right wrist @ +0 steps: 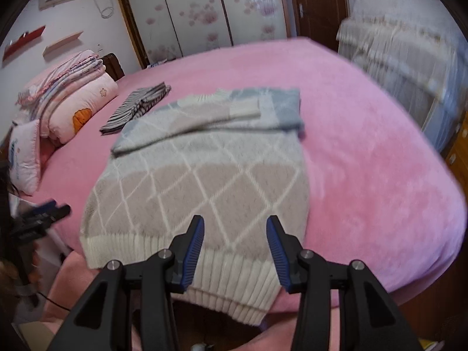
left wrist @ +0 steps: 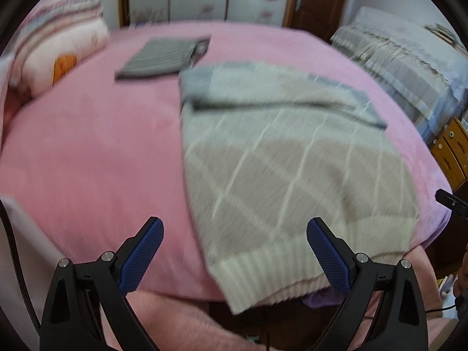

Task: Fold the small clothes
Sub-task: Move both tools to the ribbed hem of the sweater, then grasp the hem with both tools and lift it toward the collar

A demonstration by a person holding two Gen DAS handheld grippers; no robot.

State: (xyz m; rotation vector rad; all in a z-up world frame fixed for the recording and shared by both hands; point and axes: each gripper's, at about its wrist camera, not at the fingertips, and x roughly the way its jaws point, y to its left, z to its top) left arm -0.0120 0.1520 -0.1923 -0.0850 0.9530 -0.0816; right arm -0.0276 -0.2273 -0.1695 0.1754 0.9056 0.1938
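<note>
Right wrist view takes in a bed [right wrist: 365,134] under a pink fleece cover, filling most of the frame. On it lies a knitted sweater [right wrist: 204,181], beige and grey with a white diamond pattern, its sleeves folded across the chest and its cream ribbed hem [right wrist: 222,280] hanging just over the near edge of the bed. Beyond the sweater's left shoulder, well up the bed, lies a striped garment [right wrist: 137,108] already folded flat. A stack of folded quilts [right wrist: 76,99] sits at the far left by the headboard. The right tool [right wrist: 235,245] hovers above the hem with its jaws partly apart and nothing between the blue pads. In the left wrist view the left tool [left wrist: 235,251] stands with its jaws wide, the right-hand pad [left wrist: 327,257] over the hem's corner and the other over bare pink cover; whether either pad touches the cloth cannot be told through the blur. The left tool also shows as a dark shape at the left edge of the right wrist view.
</note>
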